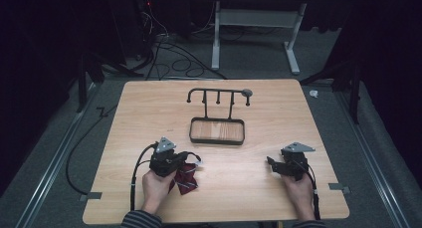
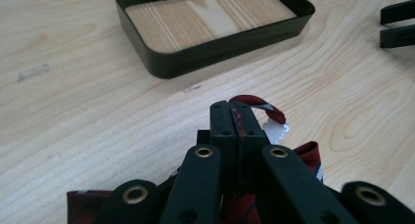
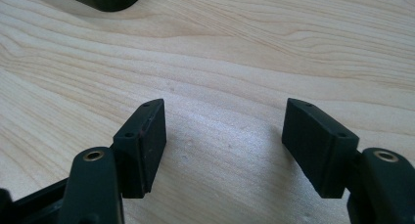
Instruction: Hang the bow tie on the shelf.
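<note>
Grasp step: your left hand-held gripper (image 2: pixel 234 117) pinches the red striped cloth (image 2: pixel 254 102); right hand-held gripper (image 3: pixel 222 131) spread, idle. Next, lift toward the black tray (image 2: pixel 225 45)

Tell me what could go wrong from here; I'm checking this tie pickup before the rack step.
1. The left gripper pinches just a thin fold of the red striped tie; it might slip free when raised.
2. Most of the tie lies bunched on the table, so it could drag or snag.
3. The right gripper stands open, apart, giving no support.
</note>
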Demonstrator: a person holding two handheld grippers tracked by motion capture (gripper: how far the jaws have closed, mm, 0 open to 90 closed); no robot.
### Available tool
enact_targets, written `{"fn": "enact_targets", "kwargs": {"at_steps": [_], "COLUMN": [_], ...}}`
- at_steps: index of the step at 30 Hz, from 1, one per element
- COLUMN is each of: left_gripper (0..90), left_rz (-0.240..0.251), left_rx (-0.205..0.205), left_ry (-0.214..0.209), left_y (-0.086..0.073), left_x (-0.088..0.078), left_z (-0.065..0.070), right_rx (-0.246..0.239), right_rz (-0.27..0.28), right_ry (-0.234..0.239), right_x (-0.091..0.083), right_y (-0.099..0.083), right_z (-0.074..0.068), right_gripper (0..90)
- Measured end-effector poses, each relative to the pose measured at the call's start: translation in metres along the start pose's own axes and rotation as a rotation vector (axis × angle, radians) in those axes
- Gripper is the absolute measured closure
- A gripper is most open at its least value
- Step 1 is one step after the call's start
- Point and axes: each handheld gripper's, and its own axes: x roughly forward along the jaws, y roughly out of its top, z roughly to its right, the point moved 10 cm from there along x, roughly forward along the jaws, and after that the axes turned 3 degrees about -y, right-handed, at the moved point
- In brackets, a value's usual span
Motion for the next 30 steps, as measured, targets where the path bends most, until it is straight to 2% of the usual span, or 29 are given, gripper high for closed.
{"fn": "enact_targets", "kwargs": {"at_steps": [1, 6, 7, 13, 24, 30], "left_gripper": [89.2, 89.2, 89.2, 89.2, 89.2, 89.2], "left_rz": [0.010, 0.034, 0.045, 0.060, 0.082, 0.105], "left_rx": [0.016, 0.037, 0.052, 0.094, 0.106, 0.112], "left_ry": [0.001, -0.005, -0.002, 0.007, -0.004, -0.025], "left_y": [0.005, 0.016, 0.022, 0.034, 0.048, 0.061], "left_x": [-0.004, -0.012, -0.016, -0.024, -0.026, -0.029], "left_z": [0.002, 0.007, 0.010, 0.015, 0.017, 0.021], "right_rx": [0.001, 0.001, 0.002, 0.003, 0.005, 0.003], "right_rz": [0.000, 0.000, 0.000, 0.000, -0.001, 0.000], "right_ry": [0.000, 0.001, 0.001, 0.002, 0.003, 0.002], "right_x": [0.000, 0.000, 0.000, 0.000, 0.000, 0.000], "right_y": [0.000, 0.000, 0.000, 0.000, 0.000, 0.000], "right_z": [0.000, 0.000, 0.000, 0.000, 0.000, 0.000], "right_gripper": [34.2, 34.2, 34.2, 34.2, 34.2, 34.2]}}
